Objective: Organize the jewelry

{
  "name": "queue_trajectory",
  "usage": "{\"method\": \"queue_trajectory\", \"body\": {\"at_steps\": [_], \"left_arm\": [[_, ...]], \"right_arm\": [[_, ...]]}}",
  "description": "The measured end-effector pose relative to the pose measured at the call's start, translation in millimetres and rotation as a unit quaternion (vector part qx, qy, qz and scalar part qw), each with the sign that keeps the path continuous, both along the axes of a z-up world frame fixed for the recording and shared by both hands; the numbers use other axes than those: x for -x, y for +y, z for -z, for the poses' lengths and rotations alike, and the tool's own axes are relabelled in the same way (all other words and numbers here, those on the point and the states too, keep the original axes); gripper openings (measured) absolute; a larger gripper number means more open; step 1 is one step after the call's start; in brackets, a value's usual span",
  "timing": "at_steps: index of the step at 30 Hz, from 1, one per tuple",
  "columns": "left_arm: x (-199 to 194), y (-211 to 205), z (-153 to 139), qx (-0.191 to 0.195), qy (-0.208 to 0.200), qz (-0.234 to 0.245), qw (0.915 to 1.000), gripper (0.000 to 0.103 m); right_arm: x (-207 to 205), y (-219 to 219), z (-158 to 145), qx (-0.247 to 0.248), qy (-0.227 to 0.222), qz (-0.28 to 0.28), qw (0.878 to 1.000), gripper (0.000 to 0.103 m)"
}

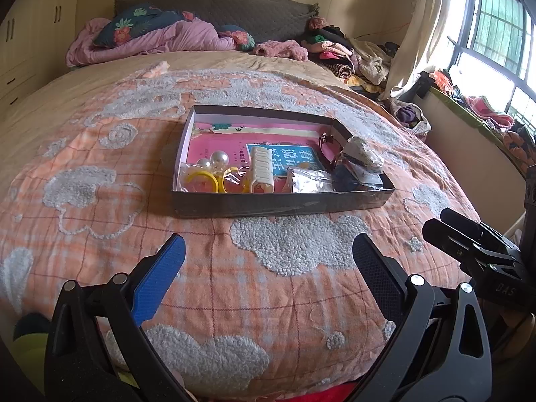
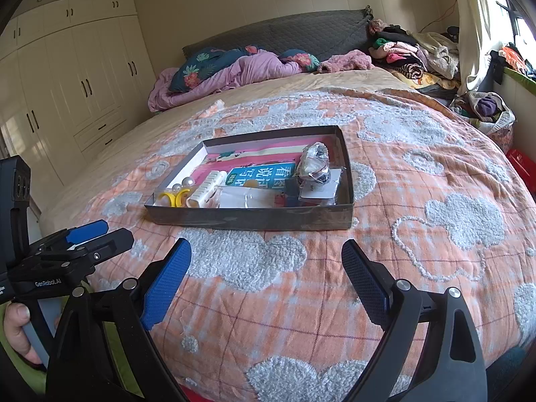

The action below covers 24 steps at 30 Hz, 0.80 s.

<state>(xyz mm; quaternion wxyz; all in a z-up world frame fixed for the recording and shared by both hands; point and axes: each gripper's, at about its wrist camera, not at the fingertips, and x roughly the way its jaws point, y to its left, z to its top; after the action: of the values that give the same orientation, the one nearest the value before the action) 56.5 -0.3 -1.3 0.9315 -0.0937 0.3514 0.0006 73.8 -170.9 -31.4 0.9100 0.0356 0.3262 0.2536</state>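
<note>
Orange-and-grey quilt (image 1: pixel 268 284) is seen spread over the bed, and a shallow dark box (image 1: pixel 278 202) is set near its middle. Yellow rings (image 1: pixel 202 181), two pearl balls (image 1: pixel 214 160) and a cream hair clip (image 1: pixel 263 169) are gathered at the box's near left corner; bagged pieces (image 1: pixel 360 159) are piled along its right wall. Both grippers are held spread wide and empty above the quilt's near edge: the left gripper (image 1: pixel 268 264) and the right gripper (image 2: pixel 266 261), well short of the box.
</note>
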Motion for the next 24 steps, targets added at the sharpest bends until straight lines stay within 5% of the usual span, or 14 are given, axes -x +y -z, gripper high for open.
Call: {"method": "queue_trajectory", "body": {"at_steps": [24], "left_arm": [[0.0, 0.0, 1.5, -0.006, 0.005, -0.001, 1.0000, 0.093]], "right_arm": [[2.3, 1.3, -0.9, 0.004, -0.002, 0.001, 1.000, 0.090]]}}
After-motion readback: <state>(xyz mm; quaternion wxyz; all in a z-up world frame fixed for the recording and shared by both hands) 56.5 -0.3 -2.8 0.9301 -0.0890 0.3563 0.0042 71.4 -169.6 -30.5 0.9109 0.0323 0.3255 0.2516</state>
